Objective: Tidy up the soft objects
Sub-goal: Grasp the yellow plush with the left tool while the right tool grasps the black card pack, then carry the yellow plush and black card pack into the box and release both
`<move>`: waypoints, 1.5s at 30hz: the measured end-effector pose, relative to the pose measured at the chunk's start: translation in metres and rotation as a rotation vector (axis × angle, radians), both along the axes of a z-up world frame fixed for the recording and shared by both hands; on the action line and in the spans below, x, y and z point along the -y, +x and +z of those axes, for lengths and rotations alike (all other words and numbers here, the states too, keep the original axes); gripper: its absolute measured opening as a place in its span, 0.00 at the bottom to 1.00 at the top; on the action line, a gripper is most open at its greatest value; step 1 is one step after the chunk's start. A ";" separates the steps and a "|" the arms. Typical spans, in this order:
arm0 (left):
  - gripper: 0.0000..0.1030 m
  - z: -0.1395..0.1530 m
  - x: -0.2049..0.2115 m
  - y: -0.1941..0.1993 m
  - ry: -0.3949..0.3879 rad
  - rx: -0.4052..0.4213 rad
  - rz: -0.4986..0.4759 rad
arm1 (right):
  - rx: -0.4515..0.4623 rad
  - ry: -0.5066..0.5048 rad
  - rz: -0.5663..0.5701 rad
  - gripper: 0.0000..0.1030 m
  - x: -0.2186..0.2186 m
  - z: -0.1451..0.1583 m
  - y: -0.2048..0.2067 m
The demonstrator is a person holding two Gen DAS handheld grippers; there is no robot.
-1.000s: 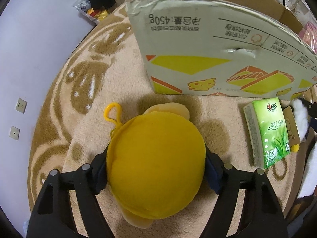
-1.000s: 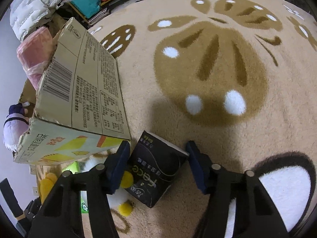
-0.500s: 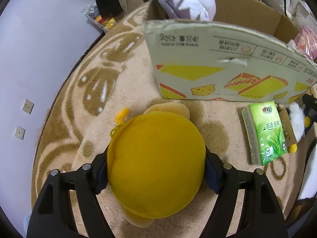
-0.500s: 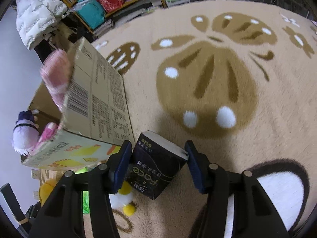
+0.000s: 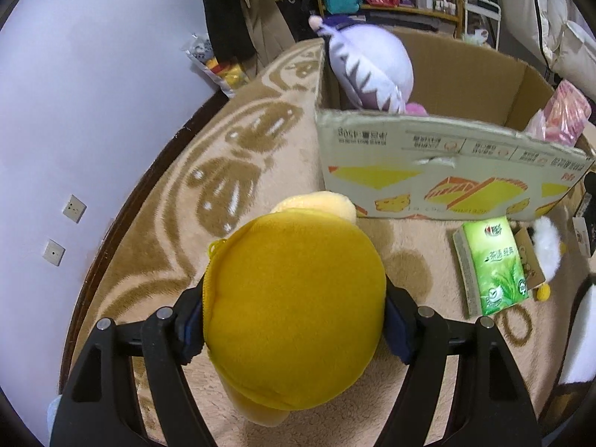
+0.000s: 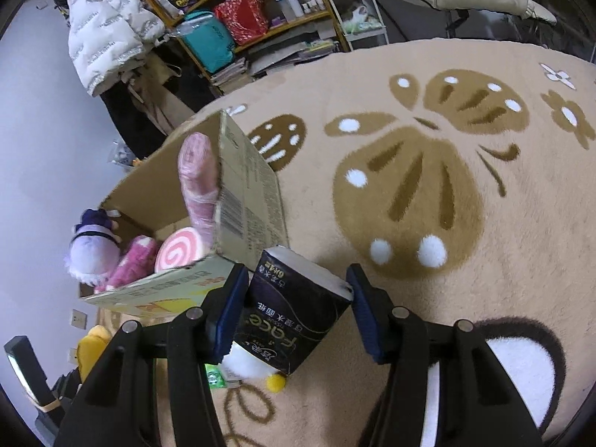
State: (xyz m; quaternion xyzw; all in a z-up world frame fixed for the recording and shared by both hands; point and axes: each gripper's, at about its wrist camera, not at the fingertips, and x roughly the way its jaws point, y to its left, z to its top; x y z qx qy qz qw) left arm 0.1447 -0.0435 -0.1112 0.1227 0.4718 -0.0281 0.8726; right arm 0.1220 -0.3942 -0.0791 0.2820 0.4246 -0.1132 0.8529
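My left gripper (image 5: 294, 320) is shut on a round yellow plush (image 5: 294, 309) and holds it above the carpet, in front of the open cardboard box (image 5: 439, 175). My right gripper (image 6: 294, 320) is shut on a black tissue pack (image 6: 290, 316), held just beside the box's near corner (image 6: 246, 201). The box holds a purple-and-white plush (image 5: 368, 67), pink rolled plush toys (image 6: 182, 249) and a pink wrapped pack (image 5: 566, 115). A green tissue pack (image 5: 491, 264) and a white-and-yellow plush (image 5: 545, 257) lie on the carpet.
A beige carpet with brown butterfly patterns (image 6: 409, 186) covers the floor. Shelves with bags and bottles (image 6: 257, 11) and a white jacket (image 6: 108, 33) stand behind the box. The wall (image 5: 74, 93) with sockets is on the left.
Both grippers have risen with their loads. The inside of the box and its plush toys have come into view in both views.
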 end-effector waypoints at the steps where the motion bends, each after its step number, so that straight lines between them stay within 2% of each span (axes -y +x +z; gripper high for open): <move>1: 0.73 0.002 0.000 -0.001 -0.003 0.007 0.003 | 0.002 -0.004 0.003 0.55 0.000 0.001 0.000; 10: 0.73 0.015 -0.007 -0.005 -0.014 0.080 0.026 | 0.078 -0.034 0.045 0.55 -0.008 0.026 -0.008; 26: 0.73 0.067 -0.008 -0.027 -0.049 0.303 0.025 | 0.241 -0.088 0.122 0.55 -0.023 0.066 -0.010; 34: 0.73 0.086 -0.004 -0.028 -0.057 0.378 0.018 | 0.269 -0.129 0.161 0.55 -0.035 0.073 0.001; 45: 0.73 0.100 0.019 -0.011 -0.060 0.435 -0.034 | 0.291 -0.169 0.203 0.55 -0.042 0.077 0.032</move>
